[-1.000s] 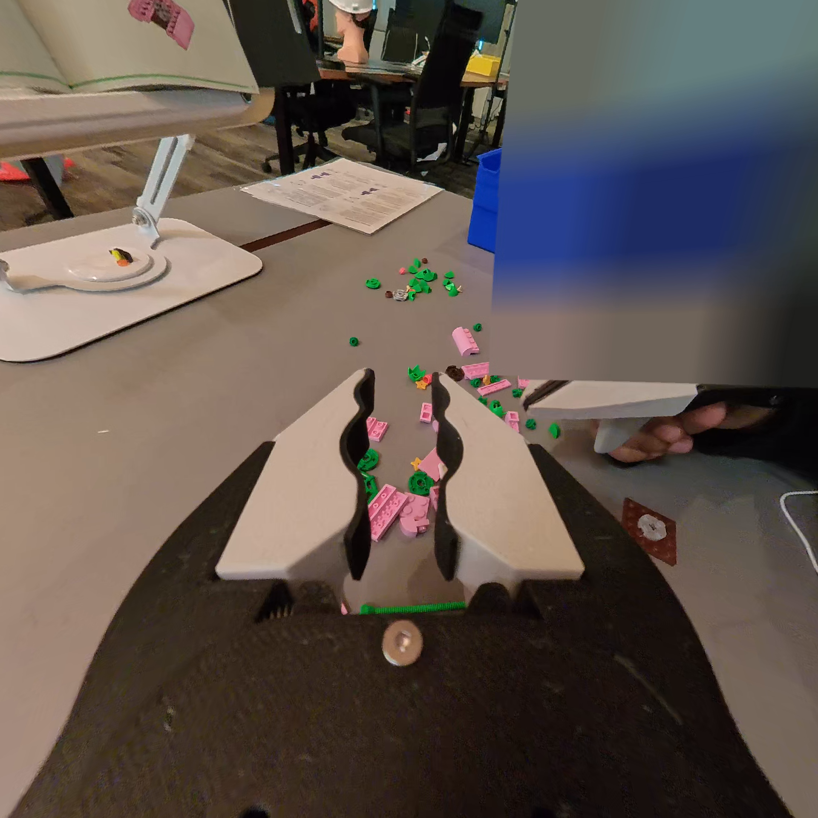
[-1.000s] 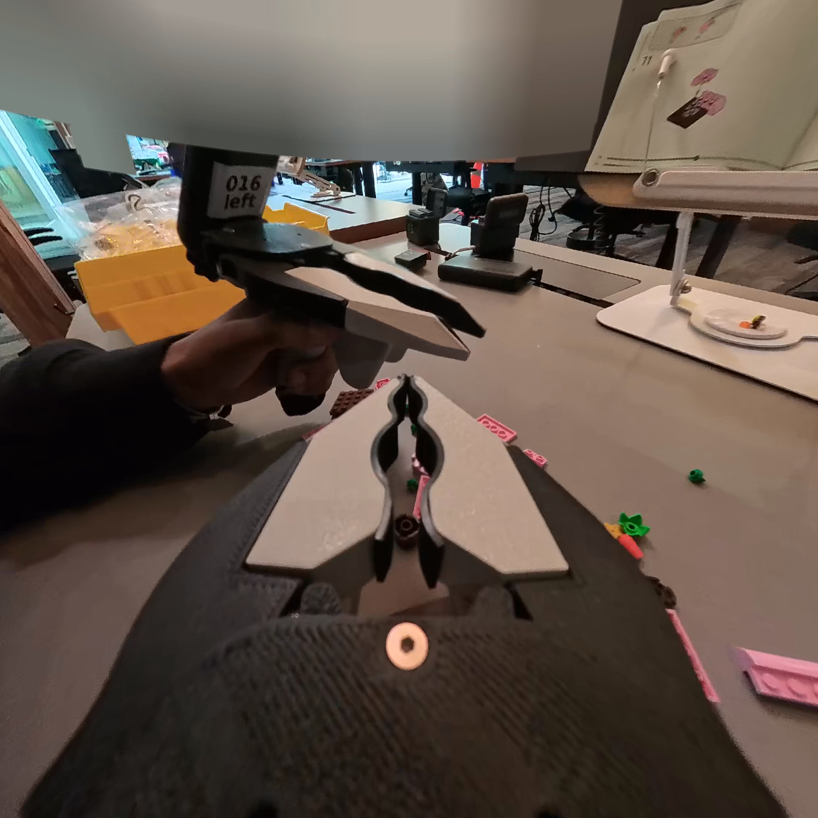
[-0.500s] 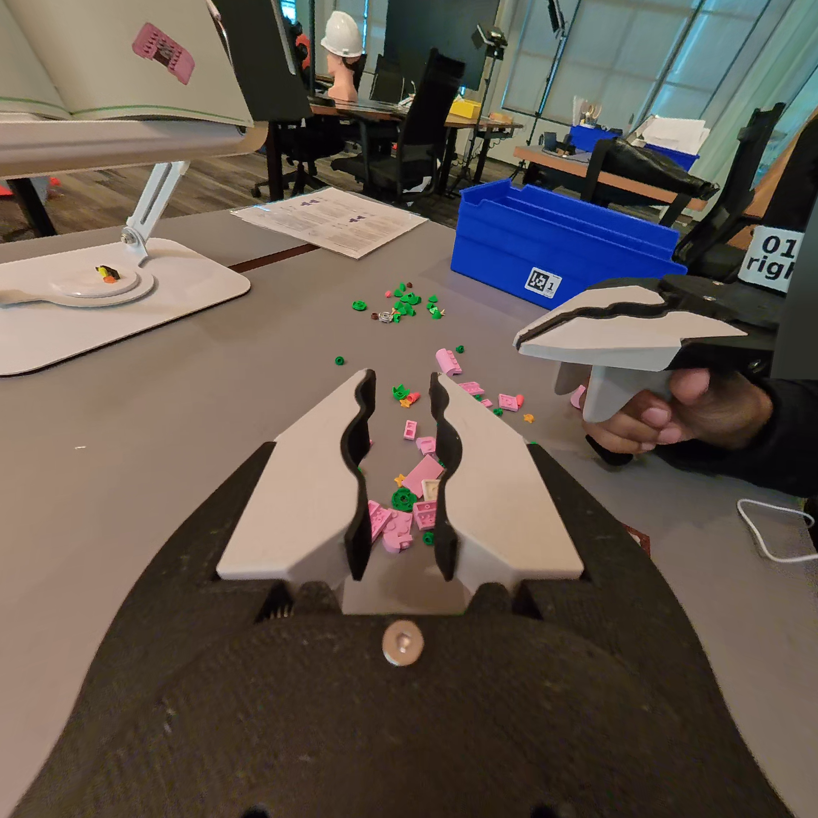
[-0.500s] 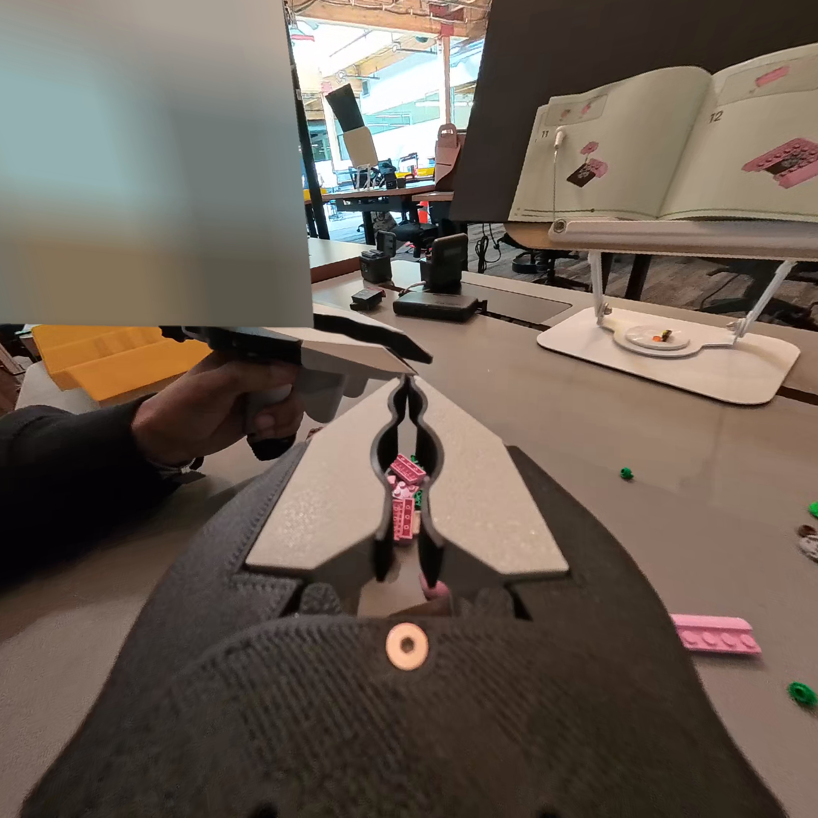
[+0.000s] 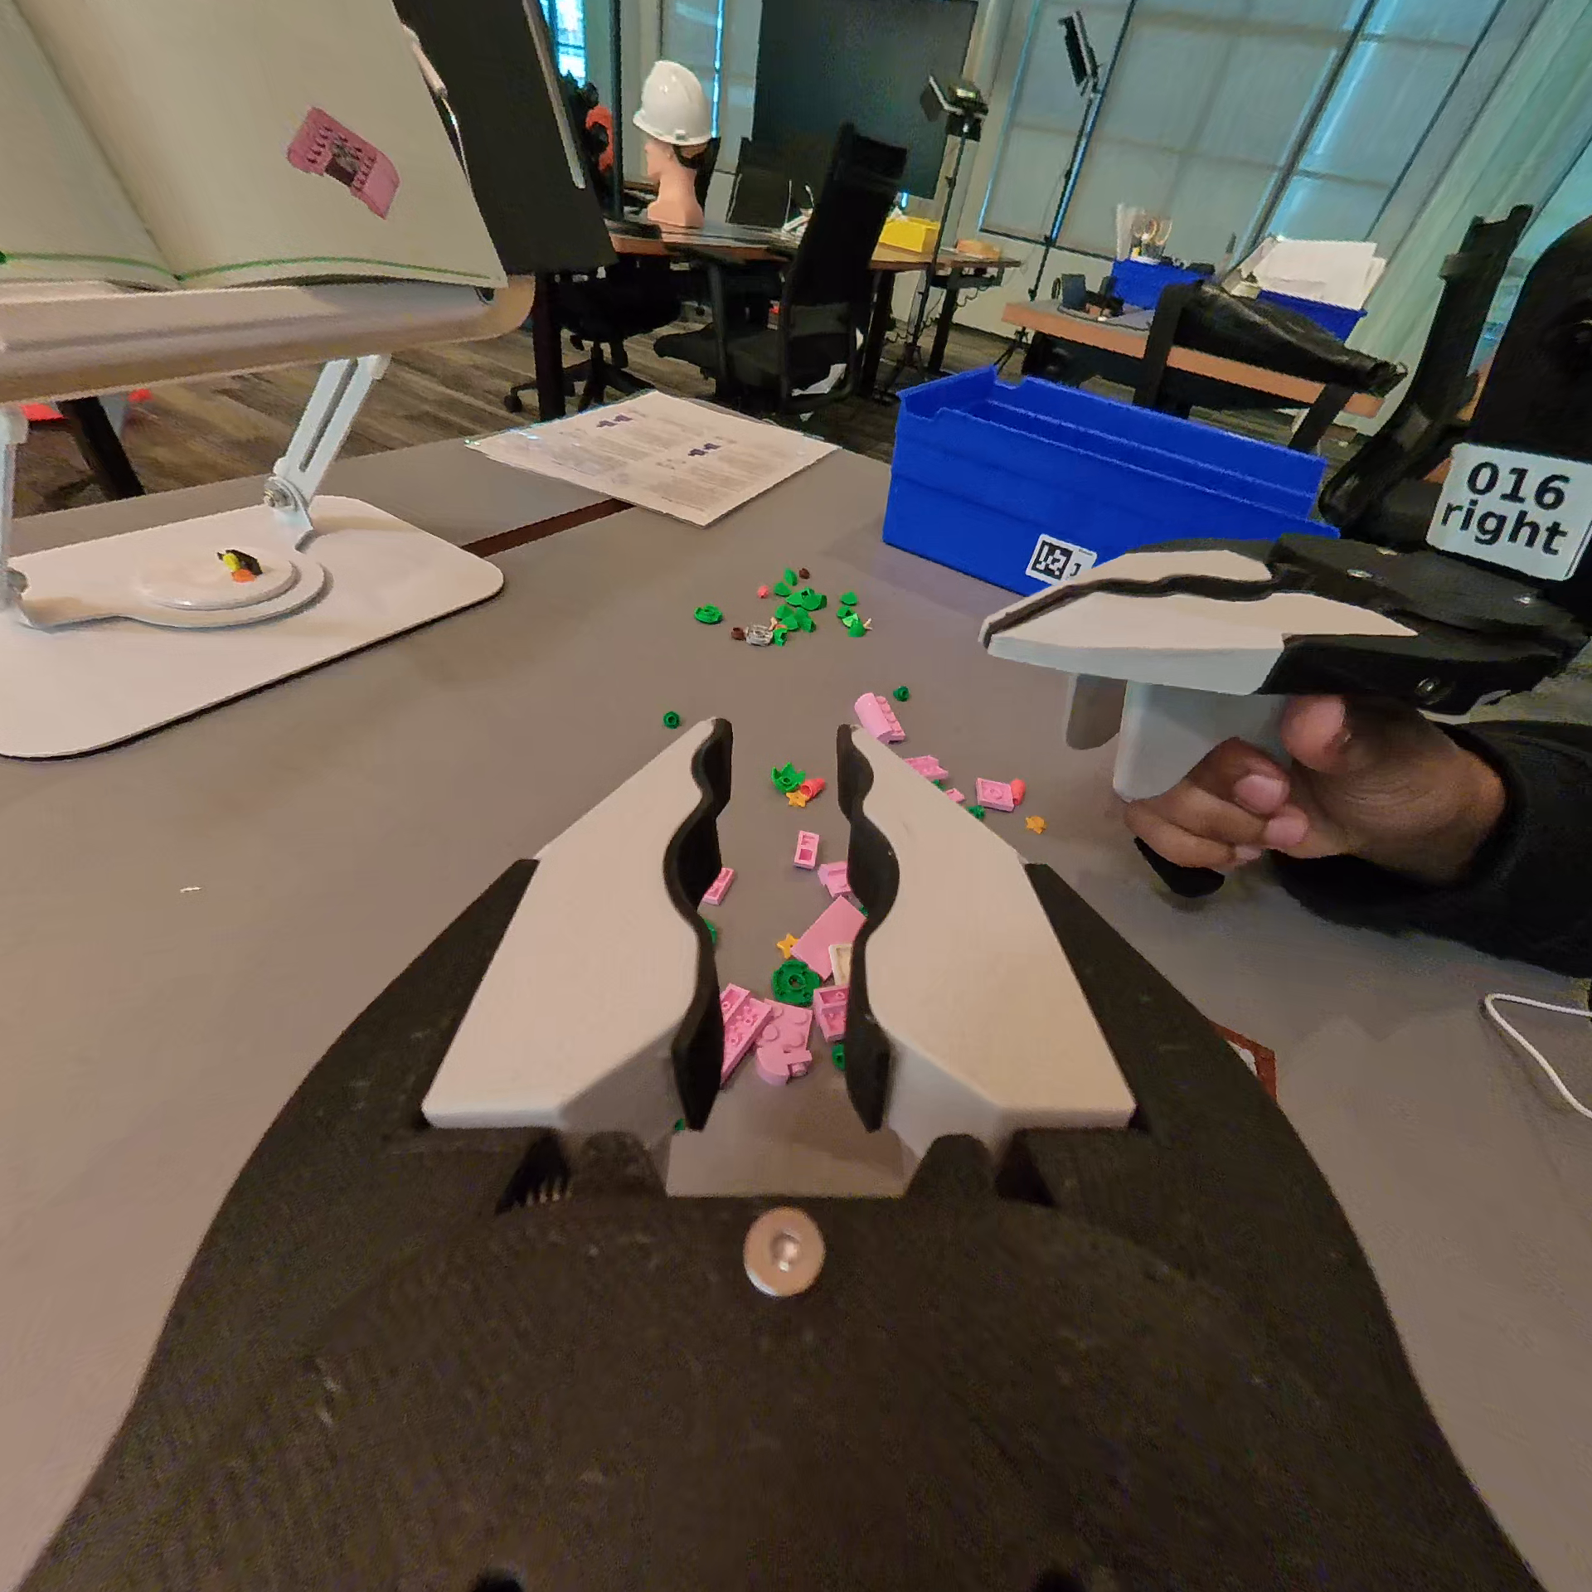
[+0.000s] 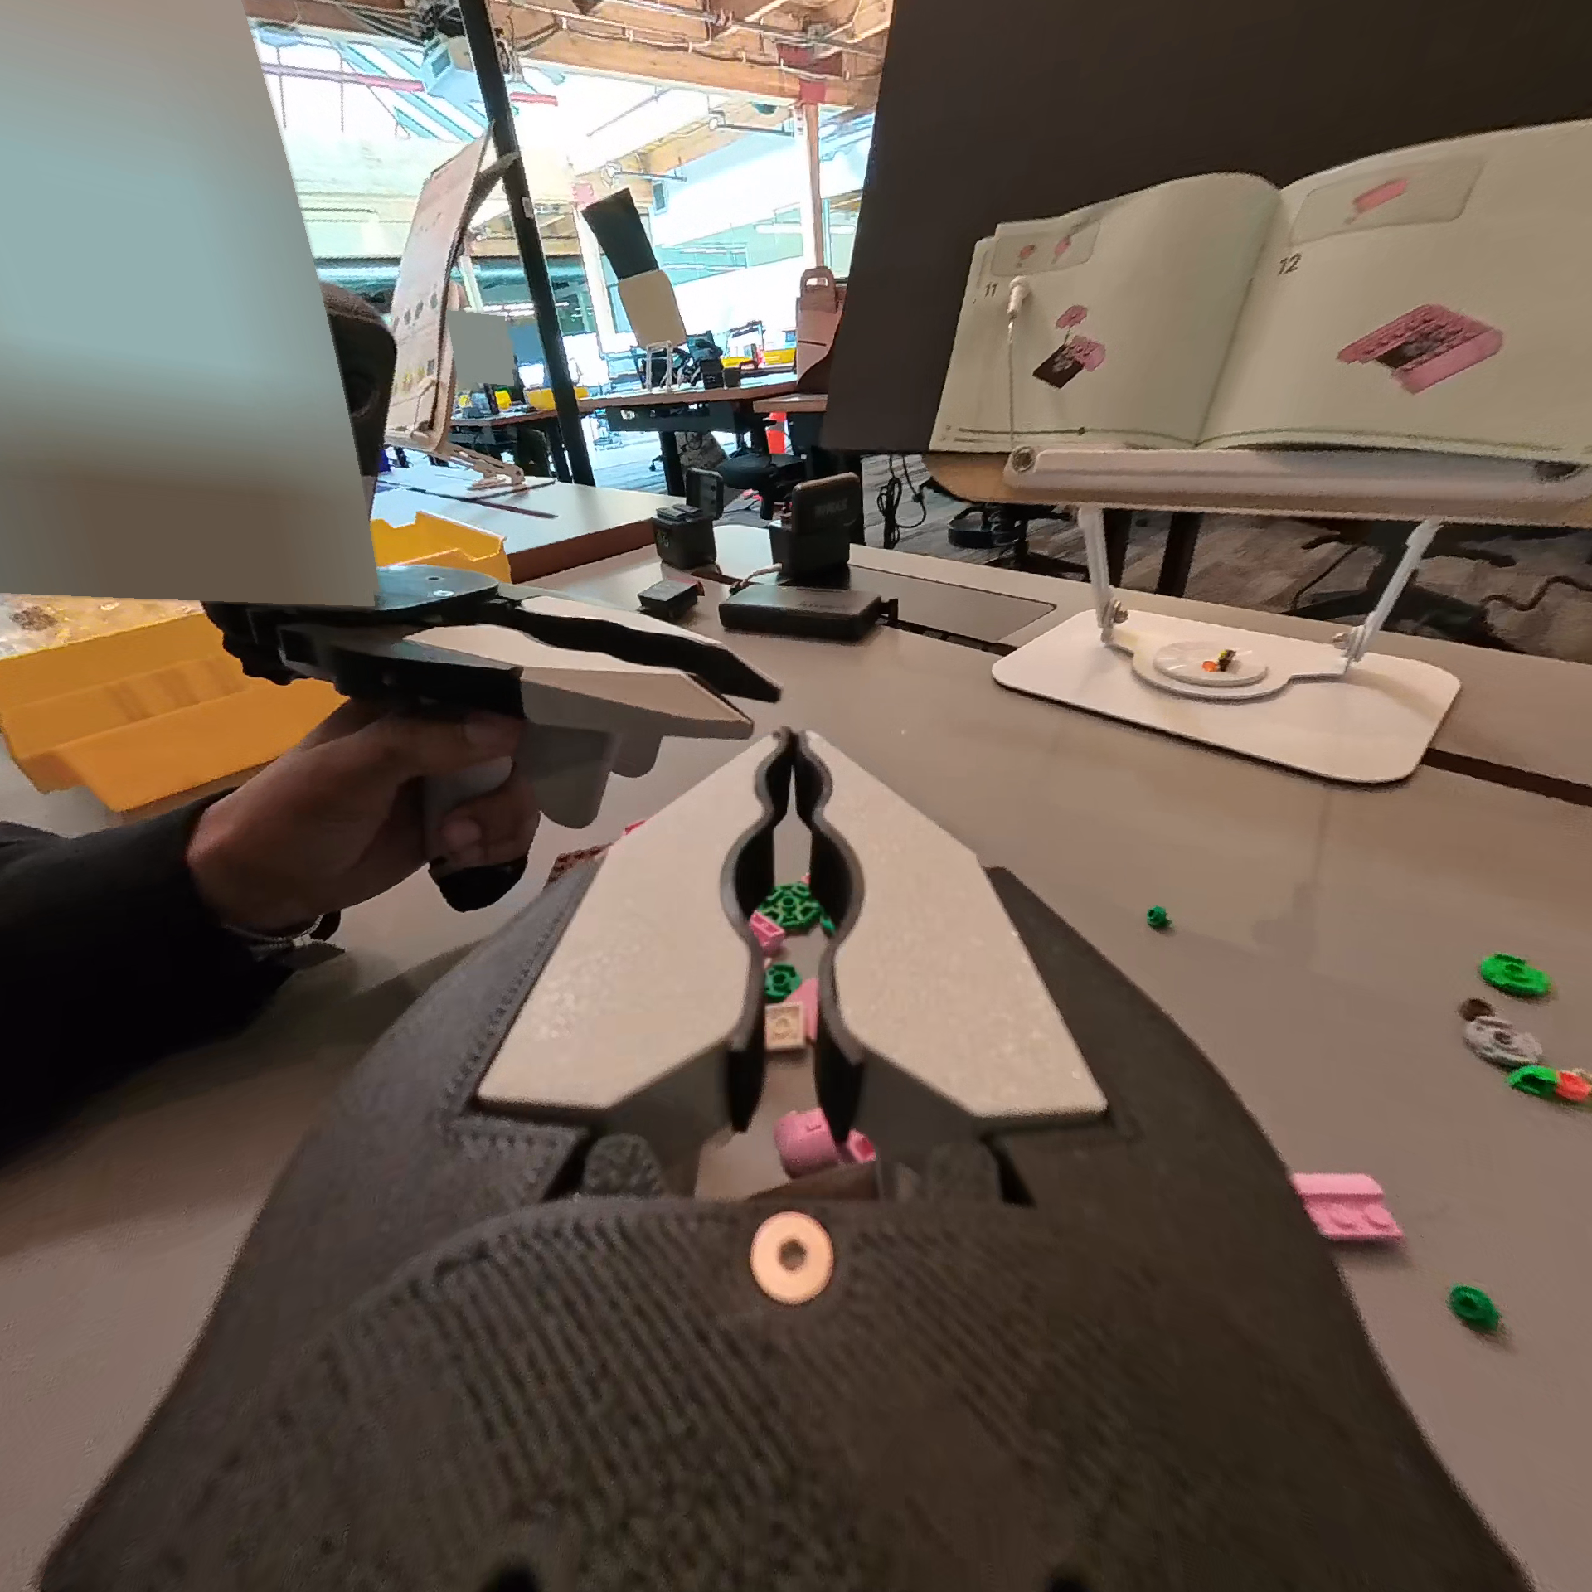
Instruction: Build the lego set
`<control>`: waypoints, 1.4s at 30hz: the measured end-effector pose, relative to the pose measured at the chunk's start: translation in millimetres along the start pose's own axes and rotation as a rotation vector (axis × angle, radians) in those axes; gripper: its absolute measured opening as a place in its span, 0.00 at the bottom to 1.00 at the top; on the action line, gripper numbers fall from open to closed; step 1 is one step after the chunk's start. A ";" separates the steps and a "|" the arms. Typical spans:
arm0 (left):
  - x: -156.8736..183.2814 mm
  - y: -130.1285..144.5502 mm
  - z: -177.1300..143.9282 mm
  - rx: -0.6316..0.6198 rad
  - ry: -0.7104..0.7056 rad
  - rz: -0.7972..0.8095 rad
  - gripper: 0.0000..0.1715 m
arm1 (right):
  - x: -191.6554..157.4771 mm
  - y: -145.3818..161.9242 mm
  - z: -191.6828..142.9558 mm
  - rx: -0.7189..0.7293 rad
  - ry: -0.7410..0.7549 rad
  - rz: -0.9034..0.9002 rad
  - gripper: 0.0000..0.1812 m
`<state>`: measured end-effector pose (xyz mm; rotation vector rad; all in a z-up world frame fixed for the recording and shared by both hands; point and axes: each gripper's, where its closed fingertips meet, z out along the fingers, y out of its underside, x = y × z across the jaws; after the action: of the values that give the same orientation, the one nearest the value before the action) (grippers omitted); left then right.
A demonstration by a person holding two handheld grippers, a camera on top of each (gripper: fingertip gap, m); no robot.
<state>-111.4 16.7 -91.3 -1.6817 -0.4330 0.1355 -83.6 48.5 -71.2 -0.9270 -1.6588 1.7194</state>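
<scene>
Loose lego pieces lie on the grey table (image 5: 345,861): pink plates and bricks (image 5: 829,937), a green round piece (image 5: 792,982) and a cluster of small green pieces (image 5: 801,603). My left gripper (image 5: 784,734) is open and empty, held above the pink pieces. My right gripper (image 6: 789,741) is shut with nothing between its tips, also held above the pieces. It shows in the left wrist view (image 5: 991,631) at the right, clear of the table. The left gripper shows in the right wrist view (image 6: 758,711). A green round piece (image 6: 788,904) and a pink brick (image 6: 1344,1206) lie below.
An open instruction book (image 6: 1249,327) rests on a white stand whose base (image 5: 215,620) is at the far left. A blue bin (image 5: 1094,482) stands at the back right, a yellow bin (image 6: 129,698) at the other side. A paper sheet (image 5: 655,452) and a white cable (image 5: 1542,1051) lie on the table. The left gripper's tips are roughly 5 cm from the right gripper's.
Both grippers have risen and tilted up from the pieces. The right gripper now hangs well above the table. The left stays open, the right stays shut.
</scene>
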 end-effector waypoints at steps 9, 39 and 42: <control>-5.8 -1.8 -2.6 0.004 -0.025 0.010 0.13 | 8.2 -13.7 -5.7 0.049 0.024 0.022 0.00; -29.9 -33.4 -31.0 0.167 -0.123 -0.032 0.09 | 57.5 -63.9 -45.9 0.233 0.228 0.030 0.27; -31.0 -31.7 -30.3 0.162 -0.113 -0.055 0.09 | 55.8 -77.0 -57.4 0.297 0.195 0.035 0.27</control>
<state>-136.4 -19.5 -60.3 -1.5065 -0.5387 0.2198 -75.9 132.6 1.0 -0.9500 -1.2301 1.7760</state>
